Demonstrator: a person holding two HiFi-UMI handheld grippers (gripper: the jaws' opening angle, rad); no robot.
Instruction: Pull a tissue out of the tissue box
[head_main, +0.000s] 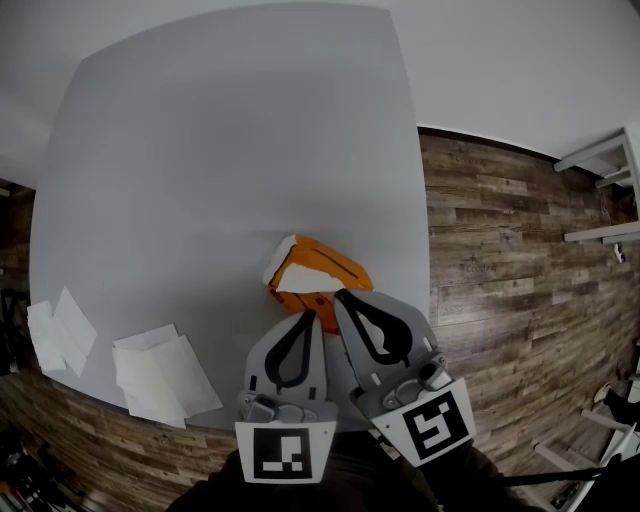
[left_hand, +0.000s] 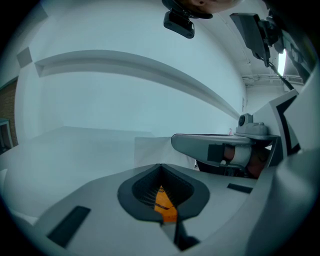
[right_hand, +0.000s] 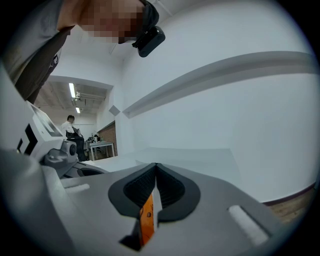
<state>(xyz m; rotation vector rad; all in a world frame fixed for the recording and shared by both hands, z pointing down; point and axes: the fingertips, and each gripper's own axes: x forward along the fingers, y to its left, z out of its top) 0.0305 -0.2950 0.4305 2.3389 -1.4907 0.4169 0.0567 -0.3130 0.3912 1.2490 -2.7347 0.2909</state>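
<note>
At the bottom centre of the head view, our left tool and right tool are both clenched on the near end of the orange box. Each tool's own view shows orange pinched between its jaws. A white tissue peeks from the box's far left end, ungripped, so we judge the pull still to do. Loose sheets lie at the tabletop's lower left.
</note>
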